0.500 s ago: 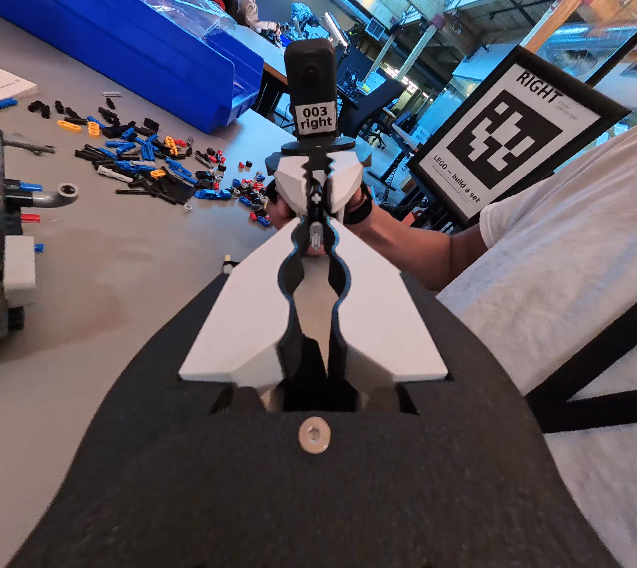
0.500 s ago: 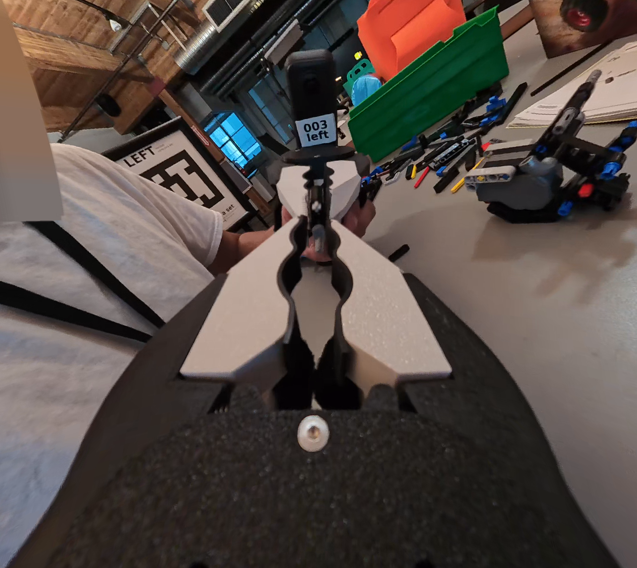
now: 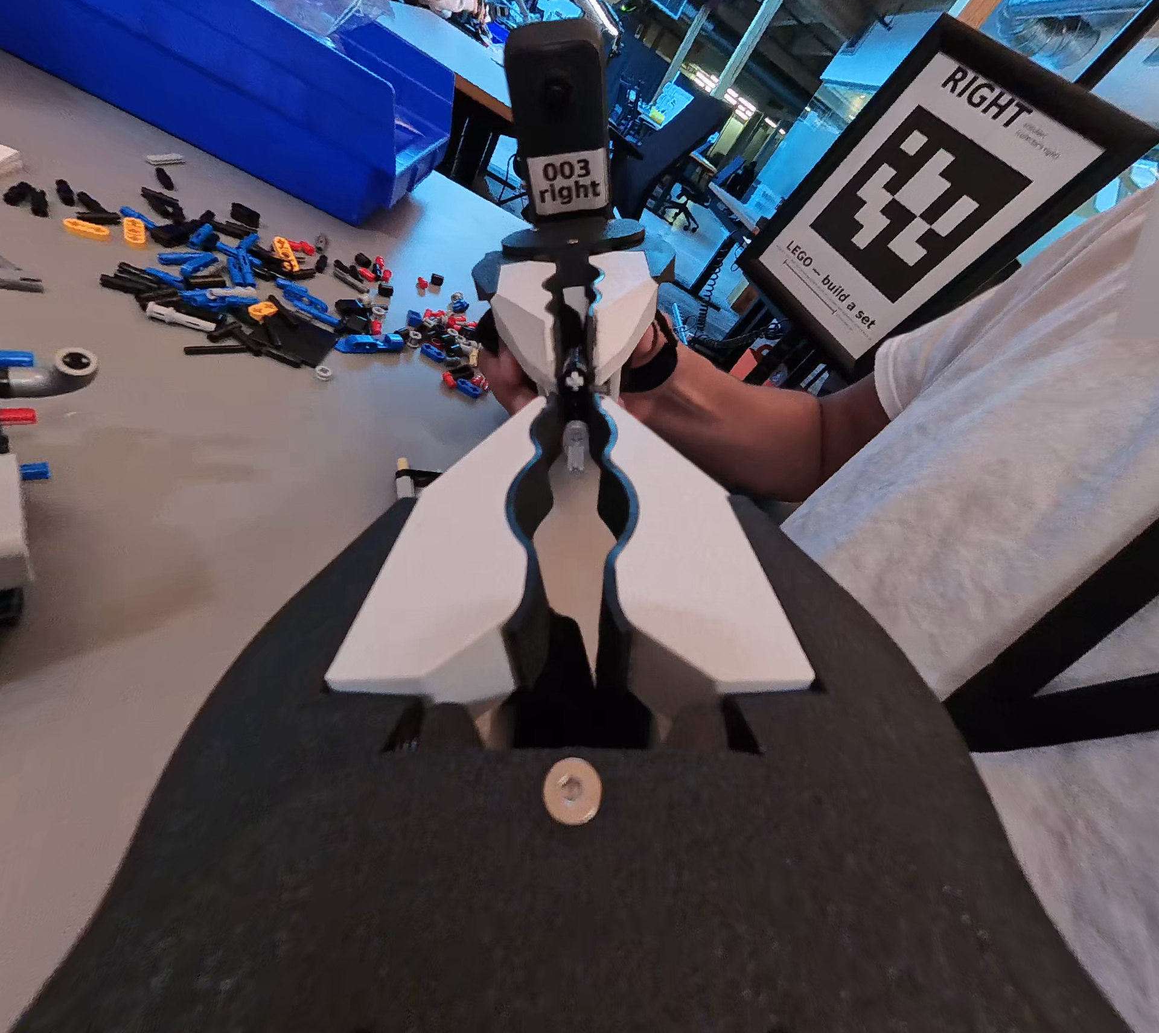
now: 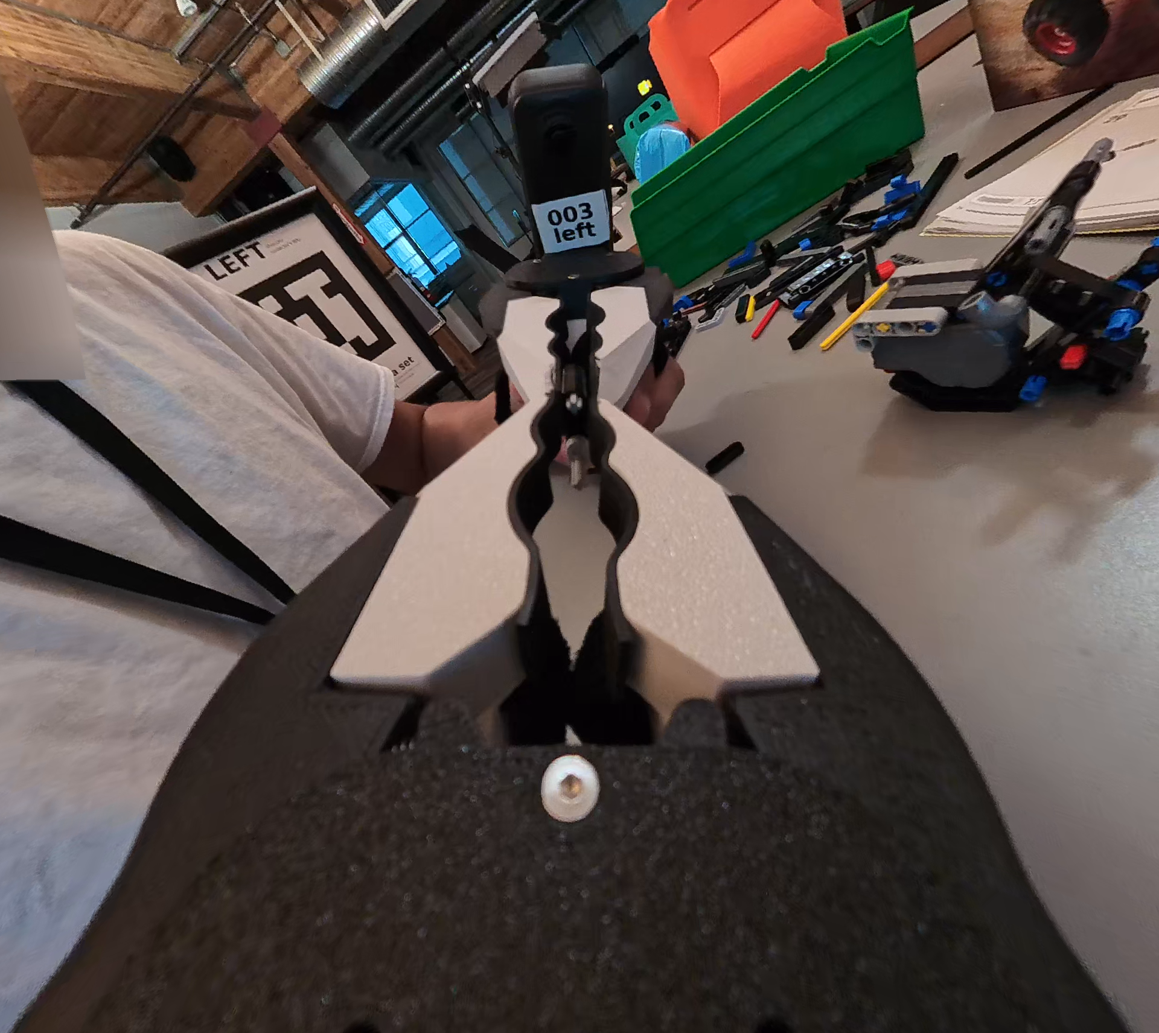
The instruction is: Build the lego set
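Grey pin (image 3: 574, 448) pinched at left gripper (image 3: 572, 426) tips; right gripper (image 4: 572, 439) faces it tip-to-tip, clamping a black axle piece (image 3: 572, 376). Loose parts (image 3: 251, 288) well apart.

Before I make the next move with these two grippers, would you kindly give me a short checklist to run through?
1. Left gripper shut on the small grey pin: ok.
2. Right gripper firmly gripping the small black cross-holed piece: cannot tell.
3. Grippers lined up tip to tip: ok.
4. Pin seated in the black piece: cannot tell.
5. Half-built grey and black model apart from both grippers: ok.
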`<state>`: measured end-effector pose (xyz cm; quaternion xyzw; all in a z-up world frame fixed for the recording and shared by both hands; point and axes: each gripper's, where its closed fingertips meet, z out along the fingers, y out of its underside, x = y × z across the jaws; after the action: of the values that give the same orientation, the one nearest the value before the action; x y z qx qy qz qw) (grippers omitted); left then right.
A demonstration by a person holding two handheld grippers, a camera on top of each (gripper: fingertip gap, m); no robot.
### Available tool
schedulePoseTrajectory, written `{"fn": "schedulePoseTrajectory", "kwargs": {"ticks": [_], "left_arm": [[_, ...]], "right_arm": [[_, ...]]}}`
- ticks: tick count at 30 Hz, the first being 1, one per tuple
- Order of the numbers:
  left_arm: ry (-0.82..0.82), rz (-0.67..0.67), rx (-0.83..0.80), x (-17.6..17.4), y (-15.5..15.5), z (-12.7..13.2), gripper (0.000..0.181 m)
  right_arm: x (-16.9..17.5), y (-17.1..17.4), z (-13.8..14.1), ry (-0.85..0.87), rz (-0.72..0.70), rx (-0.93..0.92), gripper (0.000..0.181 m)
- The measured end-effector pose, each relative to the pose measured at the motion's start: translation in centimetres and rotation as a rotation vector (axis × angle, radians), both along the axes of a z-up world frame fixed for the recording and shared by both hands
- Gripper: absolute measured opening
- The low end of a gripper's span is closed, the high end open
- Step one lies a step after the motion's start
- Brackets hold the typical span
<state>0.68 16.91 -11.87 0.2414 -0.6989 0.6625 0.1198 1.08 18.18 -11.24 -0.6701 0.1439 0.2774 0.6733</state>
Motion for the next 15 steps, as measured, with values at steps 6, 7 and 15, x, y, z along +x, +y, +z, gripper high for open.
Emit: {"fn": "schedulePoseTrajectory", "kwargs": {"ticks": [6,7,15], "left_arm": [[-0.043,-0.005,0.038,-0.2,-0.2,-0.3,0.005],[-0.045,-0.016,0.048,-0.4,-0.2,-0.3,0.005],[-0.01,0.061,0.066,1.2,0.3,-0.6,0.005]], "right_arm": [[-0.1,-0.2,0.0,-0.022,0.005,-0.019,0.006],[-0.2,-0.2,-0.1,-0.034,0.008,-0.026,0.006],[1.4,-0.3,0.0,-0.006,-0.072,-0.035,0.009]]}}
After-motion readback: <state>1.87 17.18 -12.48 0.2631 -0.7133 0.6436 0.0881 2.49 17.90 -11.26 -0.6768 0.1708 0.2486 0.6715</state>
